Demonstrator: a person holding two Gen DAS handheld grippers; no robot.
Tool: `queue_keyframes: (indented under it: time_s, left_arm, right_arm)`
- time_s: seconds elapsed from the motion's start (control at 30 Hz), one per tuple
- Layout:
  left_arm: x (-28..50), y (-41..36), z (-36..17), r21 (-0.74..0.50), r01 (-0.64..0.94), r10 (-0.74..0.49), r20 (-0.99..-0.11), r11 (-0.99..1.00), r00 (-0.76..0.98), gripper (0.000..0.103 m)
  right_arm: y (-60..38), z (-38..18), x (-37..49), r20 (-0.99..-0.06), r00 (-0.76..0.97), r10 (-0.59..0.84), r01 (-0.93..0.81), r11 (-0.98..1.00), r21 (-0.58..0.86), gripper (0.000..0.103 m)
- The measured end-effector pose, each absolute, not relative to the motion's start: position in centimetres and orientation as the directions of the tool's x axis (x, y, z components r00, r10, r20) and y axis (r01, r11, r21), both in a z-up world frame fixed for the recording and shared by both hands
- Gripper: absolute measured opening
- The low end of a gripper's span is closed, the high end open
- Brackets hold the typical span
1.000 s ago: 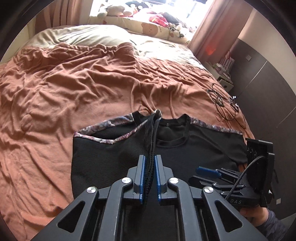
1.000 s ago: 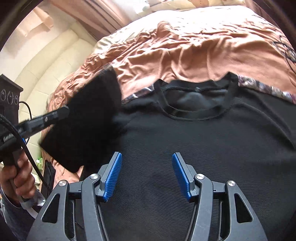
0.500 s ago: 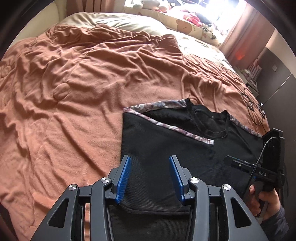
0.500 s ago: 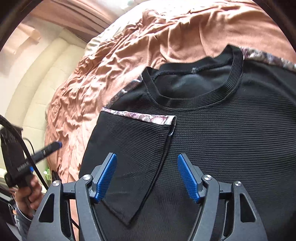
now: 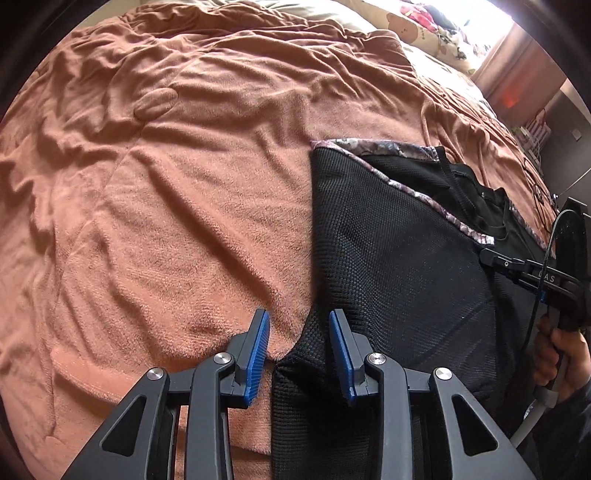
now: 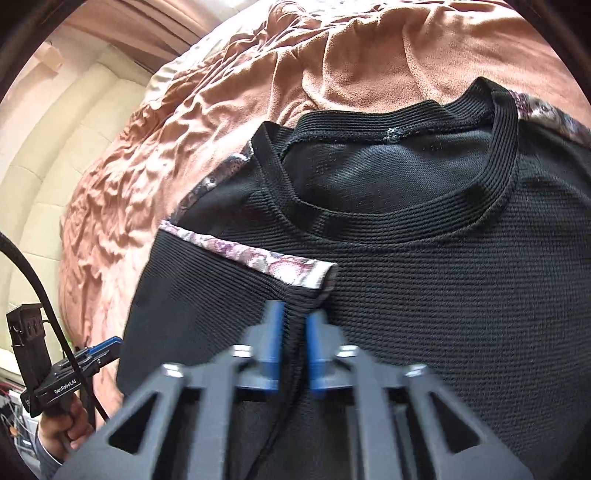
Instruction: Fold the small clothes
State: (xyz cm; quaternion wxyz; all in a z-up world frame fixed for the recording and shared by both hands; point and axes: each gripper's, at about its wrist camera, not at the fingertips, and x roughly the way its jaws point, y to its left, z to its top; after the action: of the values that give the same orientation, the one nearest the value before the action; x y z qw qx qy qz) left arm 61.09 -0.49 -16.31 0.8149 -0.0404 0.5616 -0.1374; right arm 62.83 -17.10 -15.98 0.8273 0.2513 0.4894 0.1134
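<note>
A black ribbed knit top with floral trim (image 6: 424,277) lies flat on a rust-brown bed blanket (image 5: 166,184), 1 sleeve folded inward; right gripper (image 6: 291,343) jaws nearly clenched around the sleeve edge; left gripper (image 5: 299,343) jaws released at the side hem; next, likely smoothing.

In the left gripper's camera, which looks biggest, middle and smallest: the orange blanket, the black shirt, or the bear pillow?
1. Orange blanket: fills most of the view.
2. Black shirt: lies on the blanket, covers a smaller patch.
3. Bear pillow: looks smallest, but it is far away and cut off at the edge, so its true size is unsure.
</note>
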Motion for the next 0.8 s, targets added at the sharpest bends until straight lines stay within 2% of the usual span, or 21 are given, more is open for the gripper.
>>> queue_keyframes:
  time_s: [0.33, 0.5, 0.63, 0.7, 0.73, 0.77, 0.8]
  left_arm:
    - [60.2, -0.7, -17.5, -0.23, 0.19, -0.281, -0.906, 0.955, 0.316, 0.036]
    - [59.7, -0.6, -17.6, -0.204, 0.191, -0.257, -0.915, 0.96, 0.312, 0.019]
    - [59.7, -0.1, -17.3, -0.202, 0.159, -0.243, -0.919, 0.966, 0.309, 0.019]
    - [59.5, -0.3, -16.9, -0.189, 0.16, -0.23, -0.924, 0.969, 0.306, 0.019]
    - [59.3, -0.3, -16.6, -0.184, 0.159, -0.226, -0.925, 0.97, 0.307, 0.019]
    - [59.1, -0.4, -16.3, -0.182, 0.157, -0.223, -0.925, 0.971, 0.309, 0.019]
    - [58.9, -0.5, -16.0, -0.18, 0.155, -0.221, -0.924, 0.971, 0.311, 0.019]
  right_arm:
    - [-18.0, -14.9, 60.1, -0.776, 0.529, 0.345, 0.079, 0.89, 0.449, 0.002]
    - [-18.0, -15.0, 59.7, -0.79, 0.508, 0.343, 0.089, 0.891, 0.445, 0.002]
    - [-18.3, -14.3, 59.4, -0.79, 0.485, 0.375, 0.079, 0.881, 0.466, 0.005]
    - [-19.1, -13.5, 58.9, -0.795, 0.49, 0.359, 0.075, 0.891, 0.449, 0.012]
    - [-19.6, -13.2, 58.5, -0.794, 0.496, 0.352, 0.076, 0.893, 0.443, 0.024]
    - [-20.3, -12.7, 58.0, -0.788, 0.507, 0.351, 0.077, 0.891, 0.447, 0.042]
    - [-20.8, -12.3, 57.3, -0.781, 0.518, 0.349, 0.08, 0.889, 0.451, 0.05]
